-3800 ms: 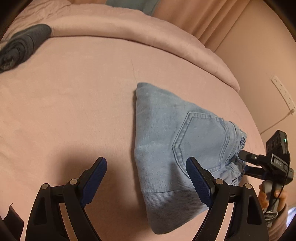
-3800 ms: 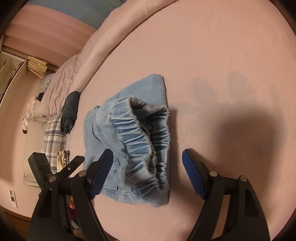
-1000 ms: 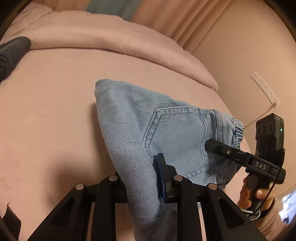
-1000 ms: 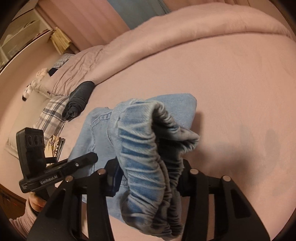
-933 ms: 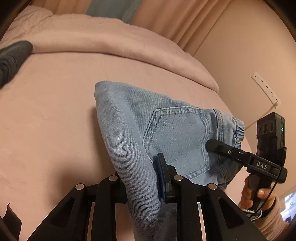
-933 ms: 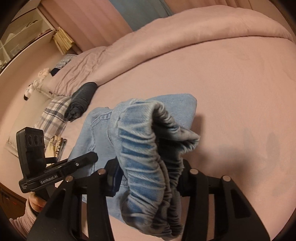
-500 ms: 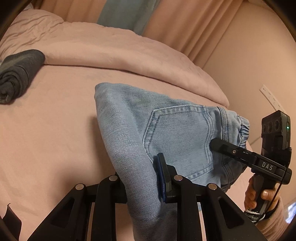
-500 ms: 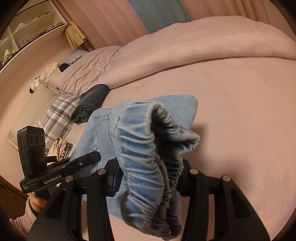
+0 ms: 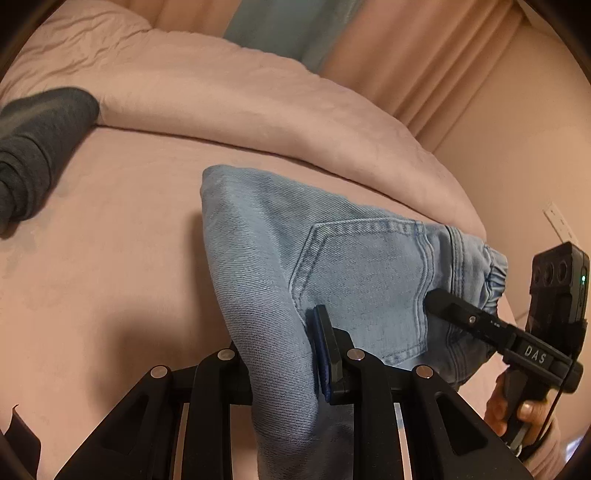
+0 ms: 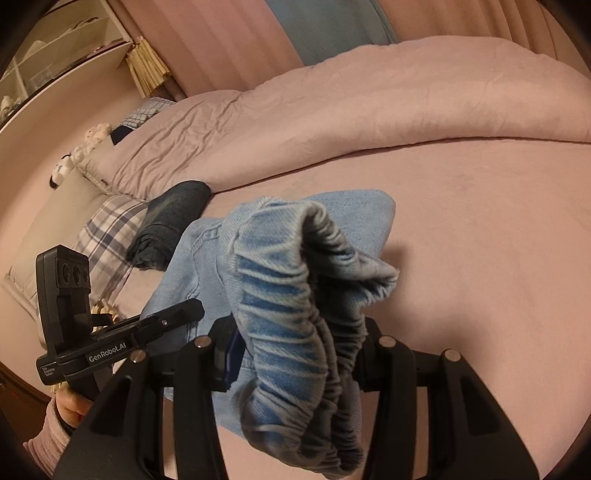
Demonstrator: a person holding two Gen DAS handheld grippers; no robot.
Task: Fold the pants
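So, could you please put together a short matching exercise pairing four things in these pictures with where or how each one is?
Column 1:
1. left gripper
2. right gripper
3. dark folded garment
4. plaid pillow

Column 2:
A. lies on the bed against the duvet's edge
B. clamped on the elastic waistband
C. clamped on a folded edge of the jeans
D. lies beyond the dark garment

Pairs: 1-C, 2-B, 3-A, 4-D

Pink bed sheet [image 9: 110, 229] spread smooth, pink duvet [image 9: 229, 99] bunched along the far side. Peach curtains [image 9: 417, 62] behind, with a teal panel [image 9: 280, 29] between. Plaid pillow [image 10: 110, 236] by the headboard, white shelving [image 10: 55, 48] beyond. Warm, dim indoor light.
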